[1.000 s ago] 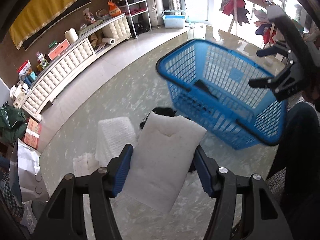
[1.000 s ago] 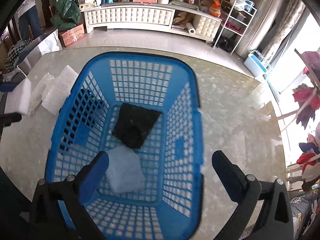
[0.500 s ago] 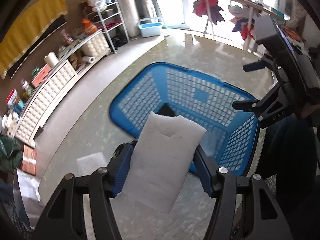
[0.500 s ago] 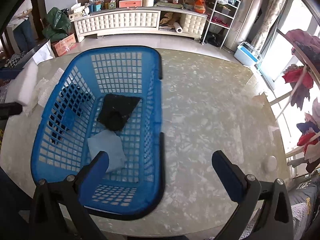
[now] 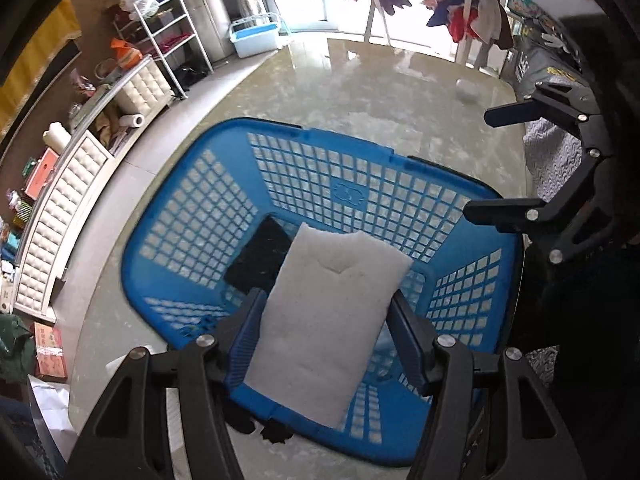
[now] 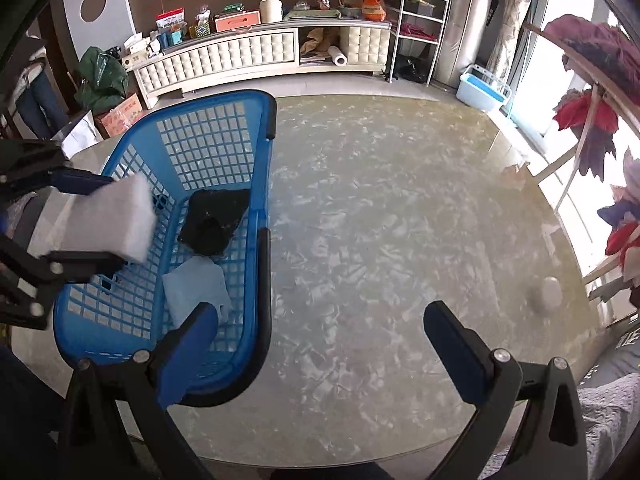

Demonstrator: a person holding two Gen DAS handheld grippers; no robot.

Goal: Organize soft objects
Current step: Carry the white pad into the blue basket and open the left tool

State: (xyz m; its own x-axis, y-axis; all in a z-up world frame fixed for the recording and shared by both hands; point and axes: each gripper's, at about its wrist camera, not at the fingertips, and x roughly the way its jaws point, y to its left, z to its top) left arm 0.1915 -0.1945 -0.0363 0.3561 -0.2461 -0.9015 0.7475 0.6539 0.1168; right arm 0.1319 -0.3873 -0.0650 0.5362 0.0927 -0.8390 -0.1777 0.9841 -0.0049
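Note:
My left gripper (image 5: 326,316) is shut on a white foam pad (image 5: 328,320) and holds it above the blue plastic basket (image 5: 200,248). The pad (image 6: 108,216) also shows in the right wrist view, over the basket's (image 6: 260,168) left side. Inside the basket lie a black soft piece (image 6: 214,220) and a pale blue sheet (image 6: 196,288); the black piece (image 5: 256,256) shows partly behind the pad. My right gripper (image 6: 320,330) is open and empty, above the table to the right of the basket. It shows at the right edge of the left wrist view (image 5: 552,184).
The basket stands on a glossy marble-patterned table (image 6: 400,240). A small pale object (image 6: 546,294) lies near the table's right edge. A white piece (image 5: 124,360) lies on the table left of the basket. A white cabinet (image 6: 256,60) and a wire shelf (image 6: 416,20) stand beyond.
My left gripper has carried the white pad from beside the basket to above its inside. My right gripper has swung right, off the basket, over bare table.

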